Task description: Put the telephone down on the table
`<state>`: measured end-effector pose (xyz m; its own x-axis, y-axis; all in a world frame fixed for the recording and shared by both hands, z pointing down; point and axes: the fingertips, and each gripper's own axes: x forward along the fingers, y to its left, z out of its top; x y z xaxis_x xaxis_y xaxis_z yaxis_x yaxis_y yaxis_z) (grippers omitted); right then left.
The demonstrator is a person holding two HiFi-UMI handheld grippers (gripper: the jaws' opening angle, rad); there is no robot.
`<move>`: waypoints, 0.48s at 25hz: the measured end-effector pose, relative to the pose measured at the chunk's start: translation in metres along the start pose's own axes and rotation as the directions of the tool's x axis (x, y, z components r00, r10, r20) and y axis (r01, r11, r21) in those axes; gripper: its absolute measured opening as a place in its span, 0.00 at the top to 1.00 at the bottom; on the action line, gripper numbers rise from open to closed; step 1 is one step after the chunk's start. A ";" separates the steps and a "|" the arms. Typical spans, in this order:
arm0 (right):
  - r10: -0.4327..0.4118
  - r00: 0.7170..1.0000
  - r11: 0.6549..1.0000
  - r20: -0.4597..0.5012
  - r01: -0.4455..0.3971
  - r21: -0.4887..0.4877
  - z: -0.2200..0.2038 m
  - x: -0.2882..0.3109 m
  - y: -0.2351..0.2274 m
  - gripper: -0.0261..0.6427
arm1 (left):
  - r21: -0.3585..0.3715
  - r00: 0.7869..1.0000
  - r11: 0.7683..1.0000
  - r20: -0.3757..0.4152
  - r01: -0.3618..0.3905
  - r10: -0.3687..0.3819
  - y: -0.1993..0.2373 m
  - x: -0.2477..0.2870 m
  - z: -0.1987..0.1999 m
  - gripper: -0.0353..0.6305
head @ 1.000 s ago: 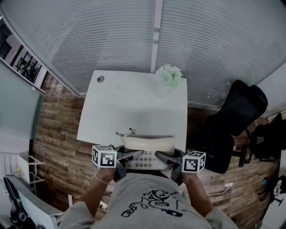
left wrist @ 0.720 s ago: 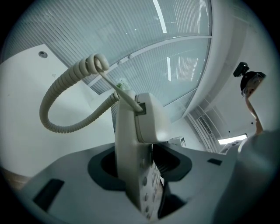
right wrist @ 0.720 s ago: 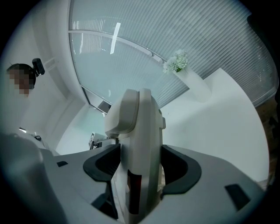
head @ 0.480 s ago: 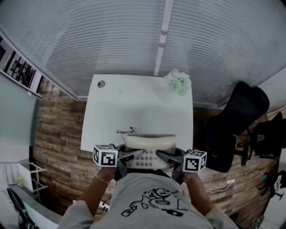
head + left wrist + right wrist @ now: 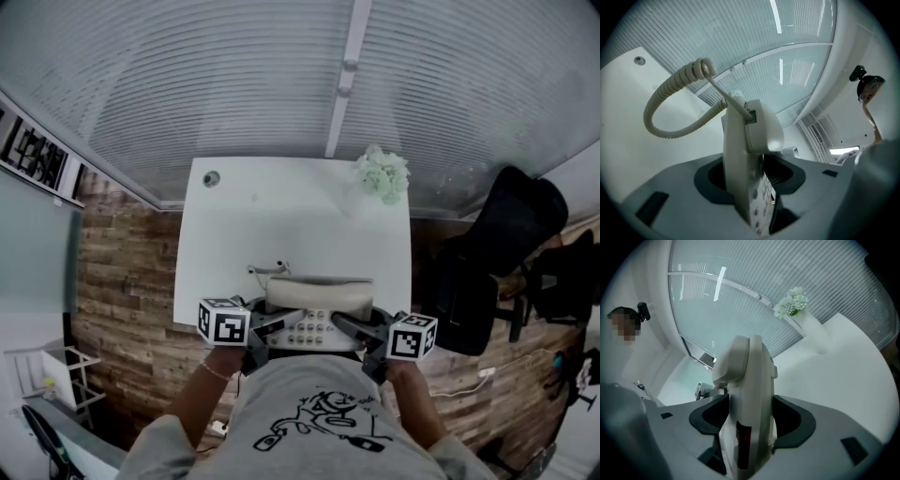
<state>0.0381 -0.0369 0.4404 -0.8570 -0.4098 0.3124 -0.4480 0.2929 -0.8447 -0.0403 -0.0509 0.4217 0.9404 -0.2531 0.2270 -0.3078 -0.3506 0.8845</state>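
Observation:
A cream desk telephone (image 5: 314,298), handset on its cradle and keypad (image 5: 309,330) facing up, hangs over the near edge of the white table (image 5: 291,216). My left gripper (image 5: 279,325) is shut on its left side and my right gripper (image 5: 345,326) on its right side. In the left gripper view the telephone (image 5: 740,159) stands between the dark pads (image 5: 712,180), and its coiled cord (image 5: 663,105) loops out to the left. In the right gripper view the telephone (image 5: 752,390) fills the gap between the pads (image 5: 794,420). I cannot tell whether it touches the table.
A white vase of pale flowers (image 5: 384,173) stands at the table's far right corner, and a round cable hole (image 5: 212,178) is at the far left. A black office chair (image 5: 497,253) stands right of the table. Ribbed blinds (image 5: 234,84) close off the far side.
Both grippers have carried the telephone forward, so it now overlaps the table's near edge more. The grip on it looks unchanged.

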 end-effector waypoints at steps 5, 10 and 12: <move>-0.003 1.000 1.000 -0.018 0.003 0.004 0.005 -0.002 -0.005 0.51 | -0.018 1.000 1.000 0.007 -0.004 0.004 0.002 0.006 0.003 0.67; -0.005 1.000 1.000 -0.023 0.005 -0.003 0.009 -0.006 -0.009 0.51 | -0.024 1.000 1.000 0.007 -0.007 0.007 0.003 0.012 0.003 0.67; -0.011 0.999 1.000 -0.031 0.010 -0.005 0.010 -0.008 -0.015 0.51 | -0.026 1.000 1.000 0.001 -0.011 0.011 0.005 0.018 0.002 0.67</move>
<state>0.0540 -0.0467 0.4465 -0.8598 -0.3856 0.3348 -0.4581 0.2927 -0.8393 -0.0251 -0.0591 0.4296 0.9368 -0.2578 0.2366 -0.3146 -0.3244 0.8921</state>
